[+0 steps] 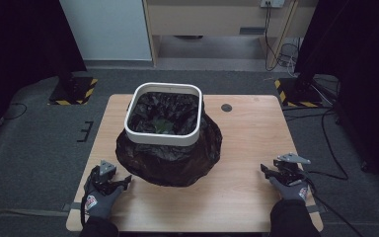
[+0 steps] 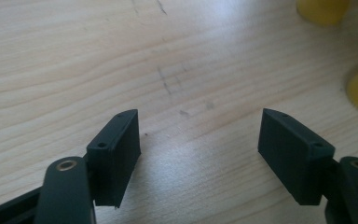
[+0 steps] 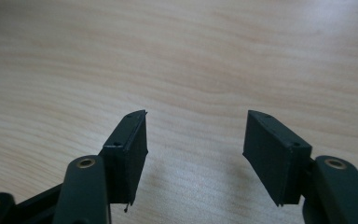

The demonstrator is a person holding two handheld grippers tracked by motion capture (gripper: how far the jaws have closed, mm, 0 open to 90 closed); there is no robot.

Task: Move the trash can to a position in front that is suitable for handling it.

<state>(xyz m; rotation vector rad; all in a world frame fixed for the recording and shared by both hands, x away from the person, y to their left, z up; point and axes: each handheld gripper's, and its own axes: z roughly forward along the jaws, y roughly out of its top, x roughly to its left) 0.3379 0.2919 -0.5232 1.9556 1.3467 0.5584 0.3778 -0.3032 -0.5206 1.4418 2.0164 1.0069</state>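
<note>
White square bin (image 1: 164,136) w/ crinkled black bag (image 1: 170,165) bunched outside.

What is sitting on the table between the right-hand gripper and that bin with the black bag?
Nothing: in the high view only bare wooden table lies between the right gripper and the bin with its black bag.

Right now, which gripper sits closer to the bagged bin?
The left gripper: its jaws end just short of the black bag bulging under the white bin. The right gripper has bare table between it and the bag.
</note>
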